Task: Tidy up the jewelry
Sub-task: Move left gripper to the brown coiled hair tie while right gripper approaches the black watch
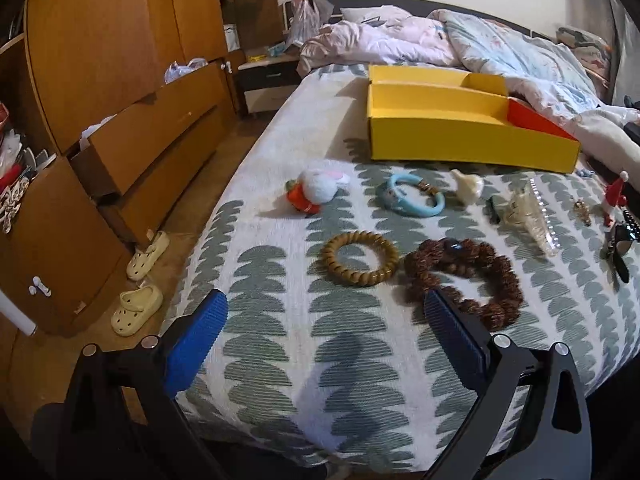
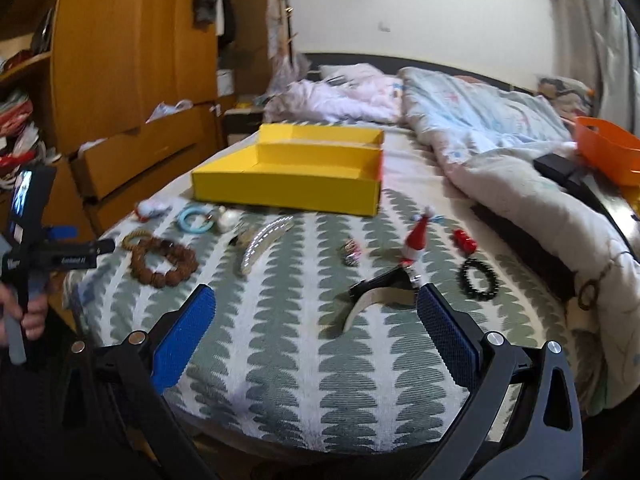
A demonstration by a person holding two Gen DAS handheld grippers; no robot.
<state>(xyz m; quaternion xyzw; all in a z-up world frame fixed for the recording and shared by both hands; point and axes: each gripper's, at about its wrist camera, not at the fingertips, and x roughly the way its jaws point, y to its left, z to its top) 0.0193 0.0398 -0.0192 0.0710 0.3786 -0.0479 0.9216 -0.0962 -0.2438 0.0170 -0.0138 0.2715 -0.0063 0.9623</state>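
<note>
While both grippers hung over the near edge of the bed [image 1: 280, 360], the yellow box [image 1: 460, 136] sat farther back on the patterned cover, empty in the compartments that showed, its right end red-orange inside. Everything else lay on the near side of the box — a loose row just before its front wall: a plush toy [image 1: 316, 190] toward the left, a blue bangle [image 1: 410, 194] near the middle, a cream shell [image 1: 468, 186] beside it, then a clear hair clip [image 1: 532, 216]. Nearer than that row, well apart from the box, lay the tan ring [image 1: 360, 258] and the brown bead bracelet [image 1: 464, 280], side by side. Off to the box's right front lay a black bead bracelet [image 2: 479, 279] and a red-hatted figure [image 2: 416, 242]. Left gripper [image 1: 324, 316]: jaws spread, holding nothing, one pad overlapping the brown beads in view. Right gripper [image 2: 316, 308]: jaws spread too, empty — a black curved clip [image 2: 380, 288] lay just beyond its right pad.
</note>
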